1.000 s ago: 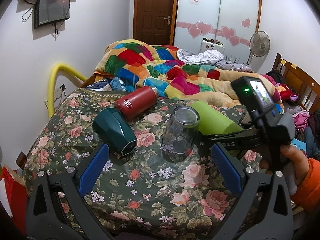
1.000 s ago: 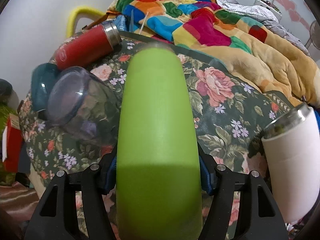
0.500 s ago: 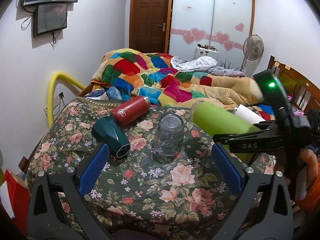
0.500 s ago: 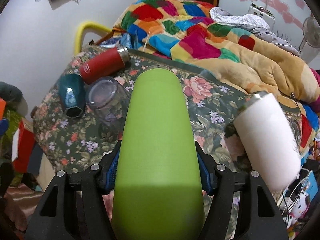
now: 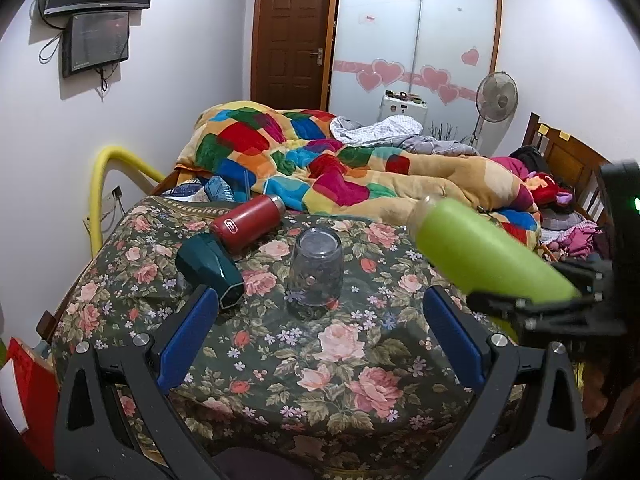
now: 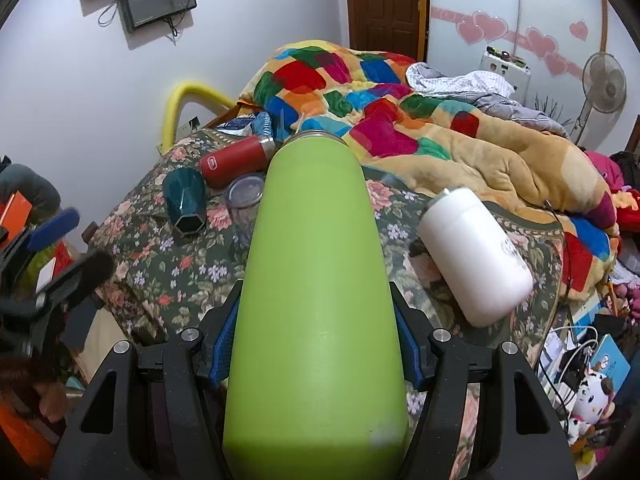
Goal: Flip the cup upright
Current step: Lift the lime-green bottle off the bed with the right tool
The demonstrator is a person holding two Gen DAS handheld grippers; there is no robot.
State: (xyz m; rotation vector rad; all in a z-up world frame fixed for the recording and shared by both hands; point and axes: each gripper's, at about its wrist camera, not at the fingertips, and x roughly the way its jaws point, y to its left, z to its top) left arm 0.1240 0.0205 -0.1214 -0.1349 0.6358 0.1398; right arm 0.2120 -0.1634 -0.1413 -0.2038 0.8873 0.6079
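My right gripper (image 6: 316,354) is shut on a lime-green cup (image 6: 316,280) and holds it above the floral tablecloth (image 5: 320,344), tilted, its steel-rimmed mouth pointing away. In the left wrist view the green cup (image 5: 480,252) hangs at the right with the right gripper (image 5: 556,304) around it. My left gripper (image 5: 316,340) is open and empty, near the table's front edge. A clear glass jar (image 5: 316,272) stands mouth-down in the middle of the table.
A dark teal cup (image 5: 210,270) and a red flask (image 5: 248,226) lie on their sides at the left. A white cup (image 6: 476,256) lies on its side at the right. A bed with a patchwork quilt (image 5: 340,176) is behind the table.
My right gripper has lifted the green cup higher off the table. My left gripper has pulled back and up, away from the jar.
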